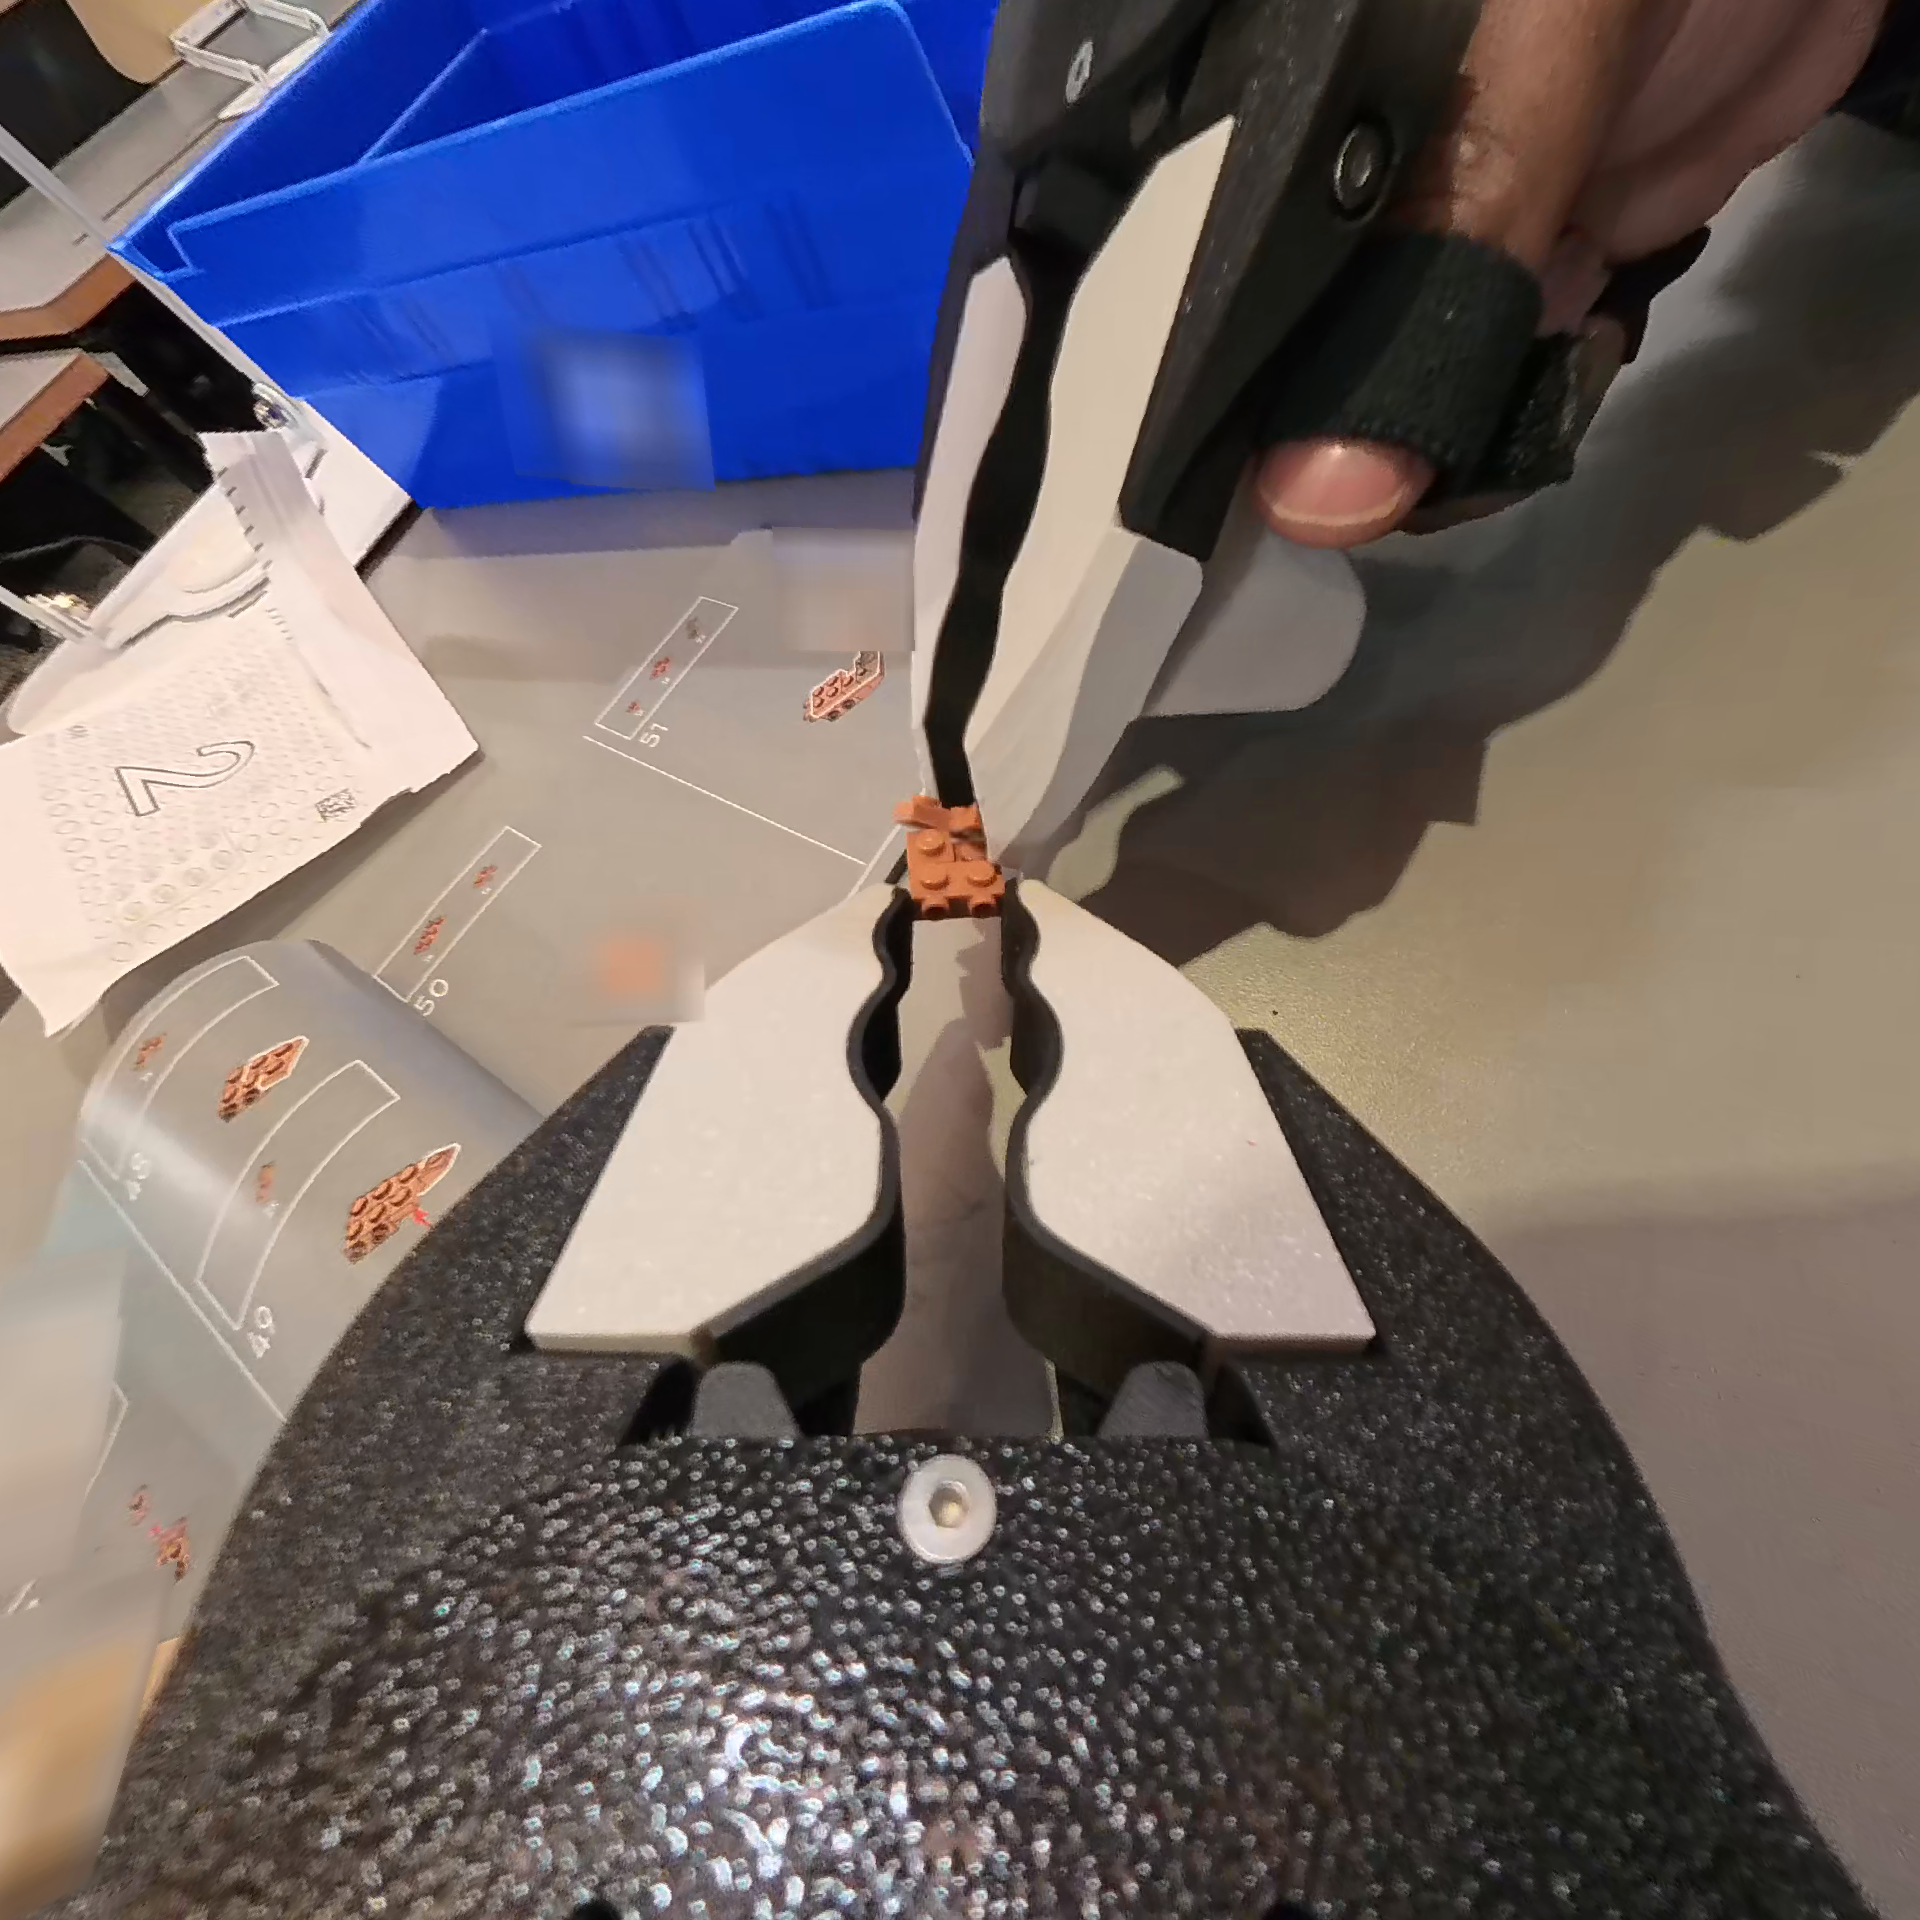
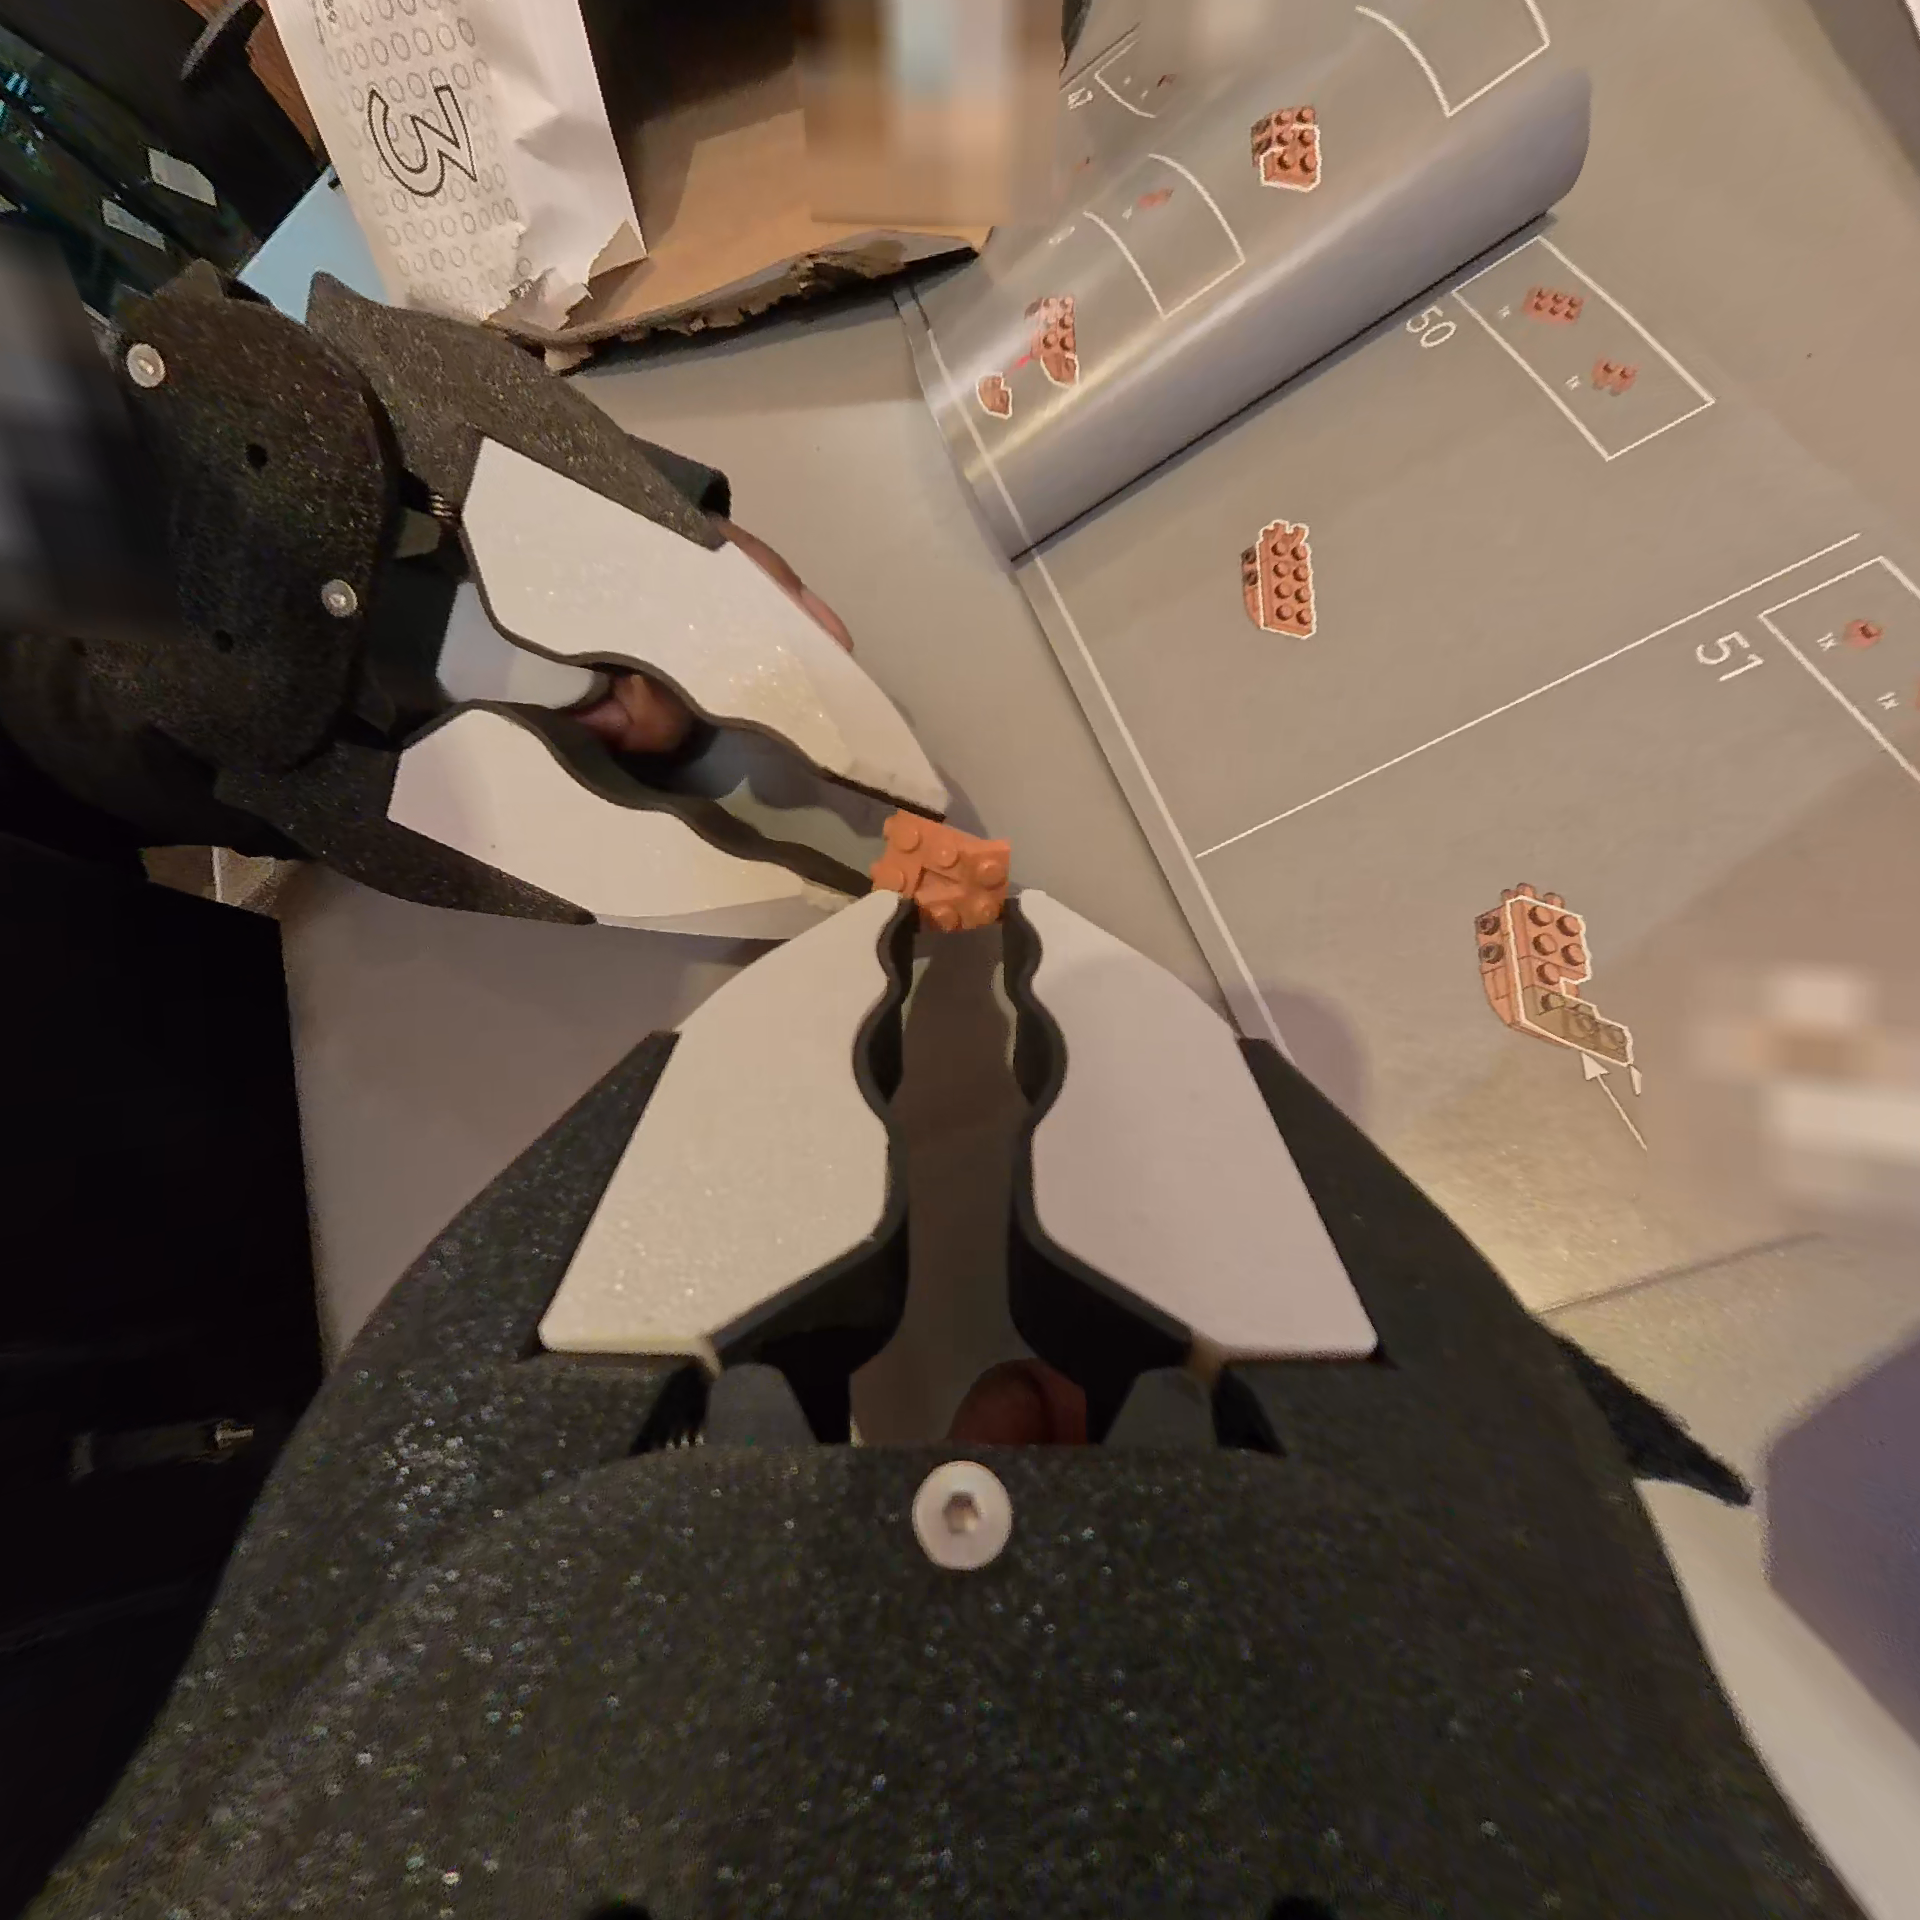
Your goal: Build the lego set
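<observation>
Left gripper (image 1: pixel 957 902): body black plastic, pebbled rough grain, faint sheen; fingers (image 1: pixel 774 1049) pale grey, matt, fine-grained, black rubbery inner lining. Metal screw (image 1: pixel 943 1507) at 6 o'clock, dull shine. Right gripper (image 2: pixel 958 910): same finish. Orange studded brick pieces (image 1: pixel 951 868): smooth plastic, slight gloss. Blue bin (image 1: pixel 582 260) at 11 o'clock: glossy moulded plastic. Instruction booklet (image 2: pixel 1455 644): grey coated paper, satin glare. White bag (image 1: pixel 187 821): crinkled matt paper. Tabletop (image 1: pixel 1610 1143): smooth, matt grey. Torn cardboard (image 2: pixel 748 281): rough brown edge.
</observation>
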`<state>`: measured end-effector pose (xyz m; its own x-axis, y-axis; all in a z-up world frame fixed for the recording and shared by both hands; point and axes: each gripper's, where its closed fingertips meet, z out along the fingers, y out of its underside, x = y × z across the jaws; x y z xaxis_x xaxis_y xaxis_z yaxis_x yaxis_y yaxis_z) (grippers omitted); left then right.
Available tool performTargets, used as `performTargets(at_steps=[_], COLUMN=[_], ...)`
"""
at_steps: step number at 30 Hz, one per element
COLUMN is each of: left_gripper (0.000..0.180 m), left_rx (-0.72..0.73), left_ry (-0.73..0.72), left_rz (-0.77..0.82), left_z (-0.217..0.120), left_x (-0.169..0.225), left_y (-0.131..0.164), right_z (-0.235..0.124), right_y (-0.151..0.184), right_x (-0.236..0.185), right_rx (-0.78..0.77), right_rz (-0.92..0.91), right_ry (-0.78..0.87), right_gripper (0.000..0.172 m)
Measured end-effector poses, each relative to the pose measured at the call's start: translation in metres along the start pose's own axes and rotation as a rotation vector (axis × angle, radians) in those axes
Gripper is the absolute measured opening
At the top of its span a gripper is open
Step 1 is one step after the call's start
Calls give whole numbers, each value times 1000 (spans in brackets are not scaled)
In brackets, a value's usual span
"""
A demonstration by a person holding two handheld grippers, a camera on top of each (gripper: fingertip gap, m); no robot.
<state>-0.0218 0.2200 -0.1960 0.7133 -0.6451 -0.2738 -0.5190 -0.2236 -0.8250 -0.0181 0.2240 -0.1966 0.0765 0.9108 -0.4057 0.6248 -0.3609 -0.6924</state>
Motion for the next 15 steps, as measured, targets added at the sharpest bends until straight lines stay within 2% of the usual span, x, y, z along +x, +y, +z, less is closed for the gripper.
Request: performTargets(at_steps=[15], left_gripper=[16], left_rx=[10], left_ry=[3], left_rz=[-2], left_z=[-1], left_x=[0], left_y=[-1], right_z=[-1], right_y=[-1], right_x=[-5], right_rx=[15], right_rz=[36], right_ry=[-21], right_gripper=[16])
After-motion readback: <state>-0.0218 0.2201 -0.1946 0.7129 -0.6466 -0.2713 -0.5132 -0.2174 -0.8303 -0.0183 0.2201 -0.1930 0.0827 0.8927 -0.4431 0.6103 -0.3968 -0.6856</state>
